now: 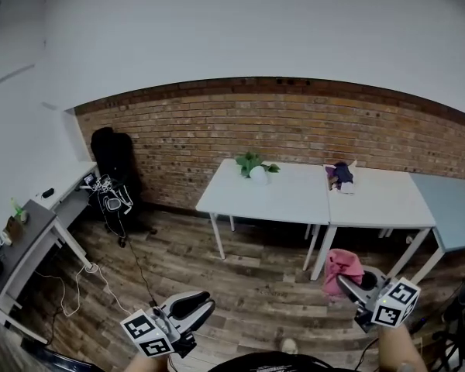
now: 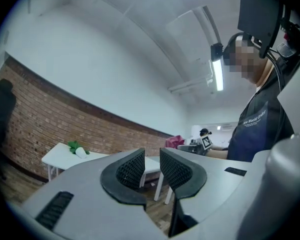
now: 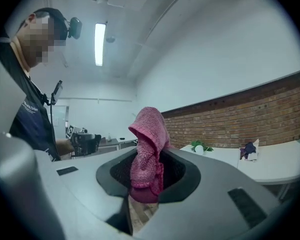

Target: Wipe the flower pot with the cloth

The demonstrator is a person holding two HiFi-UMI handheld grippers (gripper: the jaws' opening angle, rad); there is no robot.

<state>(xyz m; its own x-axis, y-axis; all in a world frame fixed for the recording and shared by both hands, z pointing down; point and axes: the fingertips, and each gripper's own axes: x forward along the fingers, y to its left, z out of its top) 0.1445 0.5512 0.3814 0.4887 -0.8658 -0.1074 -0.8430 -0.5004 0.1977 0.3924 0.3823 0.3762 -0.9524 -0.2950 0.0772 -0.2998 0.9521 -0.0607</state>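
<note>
- Flower pot (image 1: 256, 173), white with a green plant in it, stands at the far edge of a white table (image 1: 294, 200), about midway along that edge and close to the brick wall (image 1: 178, 138).
- Cloth (image 1: 342, 267), pink and knitted-looking, is well apart from the pot. It is pinched between the jaws of the right gripper (image 1: 346, 282), and a bunched fold of it stands up above them.
- The right gripper is low at the right of the head view and closed on the cloth. The right gripper view shows the fabric filling the gap between the pads.
- The left gripper (image 1: 204, 301) is low at the left. Its jaws stand a narrow gap apart with nothing between them.
- Wooden floor (image 1: 248, 277) lies between both grippers and the table.
- A second white table (image 1: 387, 200) butts against the right edge of the first. Near its far left corner sits a dark purple bundle (image 1: 341, 173) beside something white that I cannot make out.
- A grey-blue table (image 1: 457, 208) follows further right.
- A black bag (image 1: 112, 155) leans at the wall left of the tables, with a tangle of dark gear below it.
- A grey desk (image 1: 31, 239) runs along the left side, with small items on it that are too small to name.
- A pale cable (image 1: 77, 285) trails over the floor beside the desk.
</note>
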